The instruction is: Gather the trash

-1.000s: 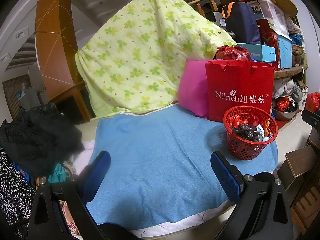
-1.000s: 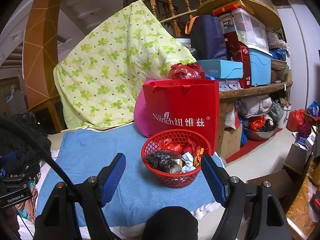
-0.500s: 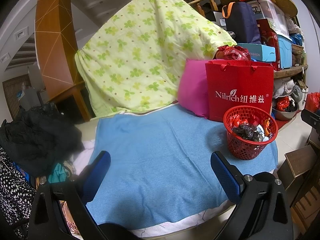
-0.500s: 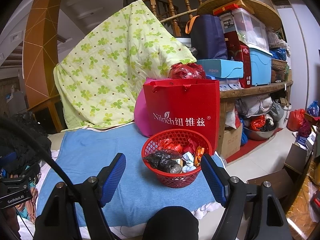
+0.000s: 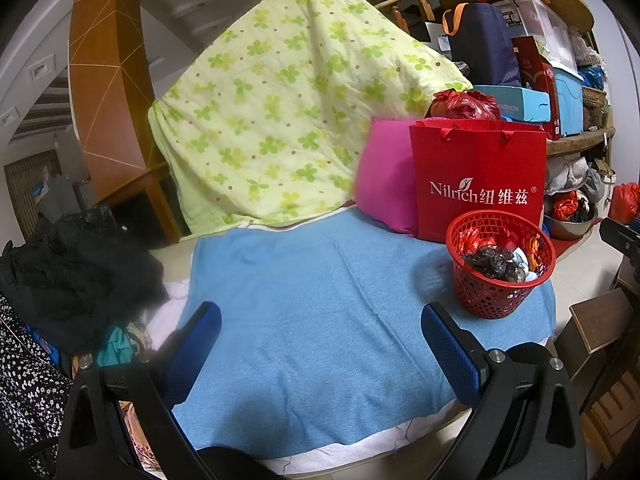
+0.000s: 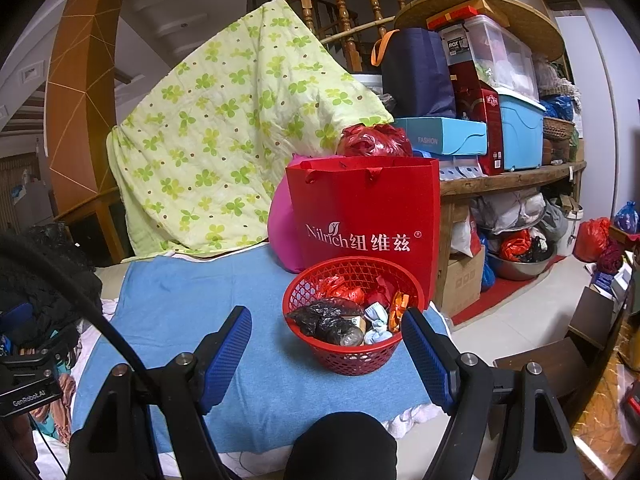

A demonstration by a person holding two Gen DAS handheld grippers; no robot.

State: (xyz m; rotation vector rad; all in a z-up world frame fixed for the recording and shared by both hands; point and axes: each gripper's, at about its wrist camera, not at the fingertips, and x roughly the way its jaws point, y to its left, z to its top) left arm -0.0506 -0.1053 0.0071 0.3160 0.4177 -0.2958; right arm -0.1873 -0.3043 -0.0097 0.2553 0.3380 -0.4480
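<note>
A red mesh basket (image 5: pixel 476 300) (image 6: pixel 356 356) stands on the blue cloth (image 5: pixel 312 304) (image 6: pixel 192 296) at its right end. It holds several pieces of trash: black plastic bags, red wrappers, a pale blue wad and an orange wrapper. My left gripper (image 5: pixel 320 340) is open and empty above the near middle of the cloth, left of the basket. My right gripper (image 6: pixel 326 348) is open and empty, with the basket between and just beyond its fingertips.
A red paper bag (image 5: pixel 480 176) (image 6: pixel 364 216) stands right behind the basket, with a pink cushion (image 5: pixel 384 176) beside it. A green flowered quilt (image 5: pixel 280 120) hangs at the back. Dark clothes (image 5: pixel 72 272) lie left. Shelves with boxes (image 6: pixel 520 136) stand right.
</note>
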